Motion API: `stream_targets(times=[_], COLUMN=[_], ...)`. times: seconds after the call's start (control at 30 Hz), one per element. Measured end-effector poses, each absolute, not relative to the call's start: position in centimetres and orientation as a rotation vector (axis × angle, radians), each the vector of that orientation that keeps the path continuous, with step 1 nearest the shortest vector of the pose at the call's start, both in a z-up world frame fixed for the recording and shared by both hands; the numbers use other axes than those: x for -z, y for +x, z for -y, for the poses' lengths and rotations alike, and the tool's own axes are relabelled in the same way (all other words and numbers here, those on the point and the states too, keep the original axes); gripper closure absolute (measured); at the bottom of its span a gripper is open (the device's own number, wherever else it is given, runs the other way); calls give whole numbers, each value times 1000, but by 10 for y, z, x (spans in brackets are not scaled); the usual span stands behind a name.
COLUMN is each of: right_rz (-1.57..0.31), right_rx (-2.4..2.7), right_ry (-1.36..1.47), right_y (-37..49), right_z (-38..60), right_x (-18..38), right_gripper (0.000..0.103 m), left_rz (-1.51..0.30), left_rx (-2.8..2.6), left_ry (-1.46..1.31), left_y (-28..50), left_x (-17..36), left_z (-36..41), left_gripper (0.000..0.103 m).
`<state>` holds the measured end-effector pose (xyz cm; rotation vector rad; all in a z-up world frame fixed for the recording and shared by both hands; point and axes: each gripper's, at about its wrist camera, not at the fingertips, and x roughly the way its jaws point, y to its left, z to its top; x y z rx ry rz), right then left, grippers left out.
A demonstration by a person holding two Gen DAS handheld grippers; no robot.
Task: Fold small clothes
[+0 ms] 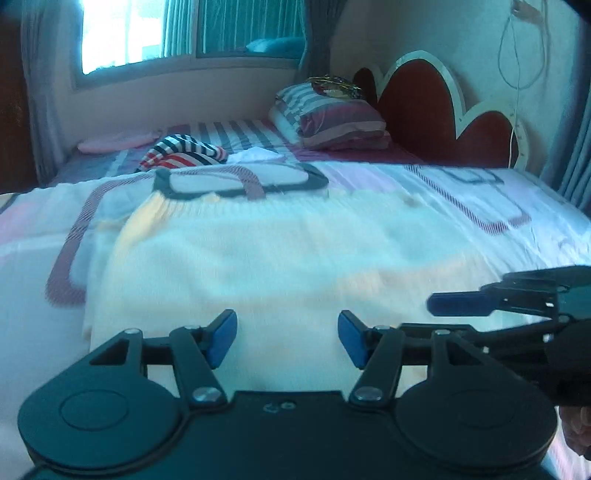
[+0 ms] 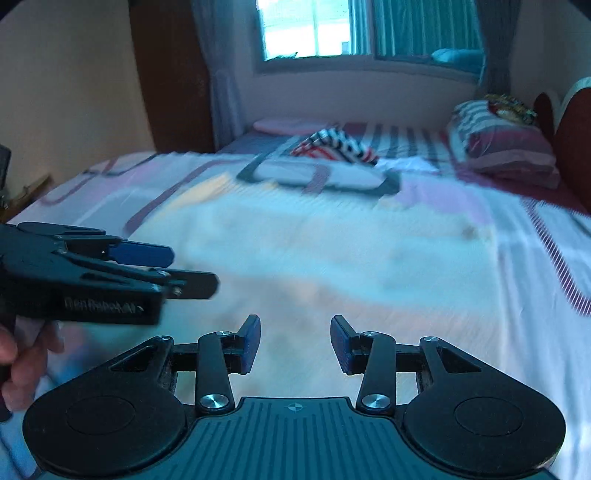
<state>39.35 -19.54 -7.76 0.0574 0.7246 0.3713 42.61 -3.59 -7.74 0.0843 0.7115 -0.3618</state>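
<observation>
Jaws apart, both empty, over cream knit garment (image 1: 258,258).
Left gripper (image 1: 287,338) and right gripper (image 2: 294,341) side by side; garment ahead, long axis crosswise.

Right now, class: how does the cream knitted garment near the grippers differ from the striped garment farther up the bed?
The cream knitted garment is plain and pale; the striped garment has red, white and dark stripes. The cream one lies spread flat; the striped one sits bunched. Both rest on the bed, ungripped.

Both wrist cameras look low across the same bed (image 1: 480,221) toward the window (image 2: 306,29).
</observation>
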Motion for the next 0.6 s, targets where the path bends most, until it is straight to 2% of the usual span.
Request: stream_targets(times=[0.1,0.17,0.33,0.6], right_rz=[-749,-753,-722,-732], right_rx=[-337,-320,-320,-341], right_ry=[64,73,39,0], right_y=[374,366,359,345], right_z=[187,185,176,163], right_x=[88,97,88,92], right_gripper=[60,60,60,60], left_rz=[-768,-733,-722,-742], left_rx=[316,306,282,198], left_ry=[58,96,72,71], left_y=[408,400,402,387], left_x=[96,101,84,93], left_z=[32,33,31,1], left_gripper=[44,43,44,45])
